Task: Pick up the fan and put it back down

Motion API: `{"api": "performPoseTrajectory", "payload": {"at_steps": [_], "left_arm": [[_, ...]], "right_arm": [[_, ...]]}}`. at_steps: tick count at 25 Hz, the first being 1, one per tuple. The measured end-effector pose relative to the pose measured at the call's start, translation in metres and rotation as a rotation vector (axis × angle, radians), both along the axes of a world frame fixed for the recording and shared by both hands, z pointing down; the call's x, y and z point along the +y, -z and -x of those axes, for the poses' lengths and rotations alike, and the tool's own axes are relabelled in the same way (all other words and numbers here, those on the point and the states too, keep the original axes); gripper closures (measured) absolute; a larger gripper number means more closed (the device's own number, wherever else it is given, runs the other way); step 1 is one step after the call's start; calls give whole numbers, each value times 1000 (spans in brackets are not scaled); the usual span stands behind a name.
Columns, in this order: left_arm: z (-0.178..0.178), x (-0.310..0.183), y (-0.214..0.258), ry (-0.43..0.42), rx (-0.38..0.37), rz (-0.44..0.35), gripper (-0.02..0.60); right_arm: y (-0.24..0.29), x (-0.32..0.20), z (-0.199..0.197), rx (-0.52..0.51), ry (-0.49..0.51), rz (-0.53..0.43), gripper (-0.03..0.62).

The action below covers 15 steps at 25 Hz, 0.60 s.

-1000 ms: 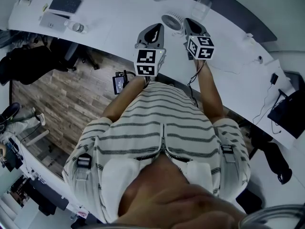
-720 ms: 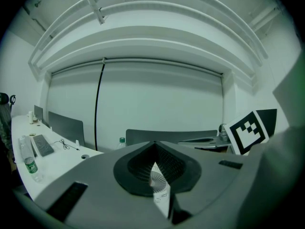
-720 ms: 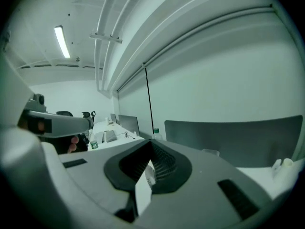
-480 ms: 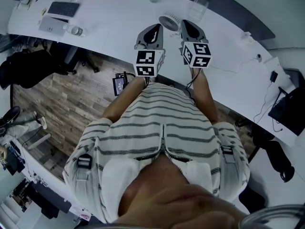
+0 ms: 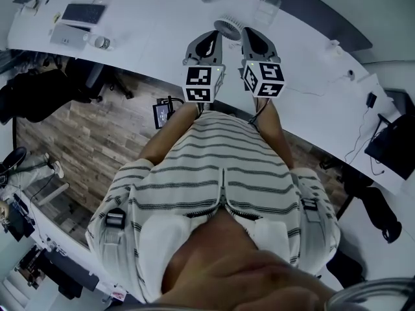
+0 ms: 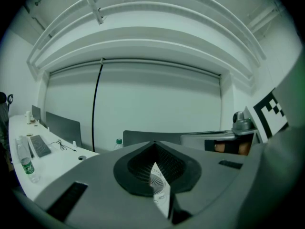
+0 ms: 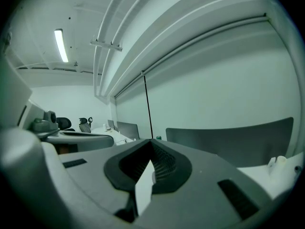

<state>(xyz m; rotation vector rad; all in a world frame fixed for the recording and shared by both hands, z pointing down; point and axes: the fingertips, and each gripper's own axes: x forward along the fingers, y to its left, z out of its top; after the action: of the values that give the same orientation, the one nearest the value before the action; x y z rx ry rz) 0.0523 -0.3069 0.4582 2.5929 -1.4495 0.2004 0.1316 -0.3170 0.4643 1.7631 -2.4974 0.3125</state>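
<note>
Desk (image 5: 142,37): long, white, curves across your view. L gripper (image 5: 209,41) and R gripper (image 5: 254,39): side by side above its near edge, jaws closed on nothing. Fan (image 5: 230,26): rests on desk, between and just beyond tips. Stage: fits pre-pick or post-putdown. Any grasp reqs you to open jaws first.

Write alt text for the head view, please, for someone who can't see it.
From above, a person in a striped shirt holds the left gripper and right gripper side by side at the edge of a curved white desk. A small round white fan sits on the desk just beyond their tips.
</note>
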Motion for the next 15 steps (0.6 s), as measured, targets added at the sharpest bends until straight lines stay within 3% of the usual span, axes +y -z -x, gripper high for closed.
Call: {"api": "performPoseTrajectory", "payload": {"at_steps": [15], "left_arm": [[9,-1,5,-5,15,-8,575]], "right_arm": [[18,12,17,71,-12,-46,583]]}}
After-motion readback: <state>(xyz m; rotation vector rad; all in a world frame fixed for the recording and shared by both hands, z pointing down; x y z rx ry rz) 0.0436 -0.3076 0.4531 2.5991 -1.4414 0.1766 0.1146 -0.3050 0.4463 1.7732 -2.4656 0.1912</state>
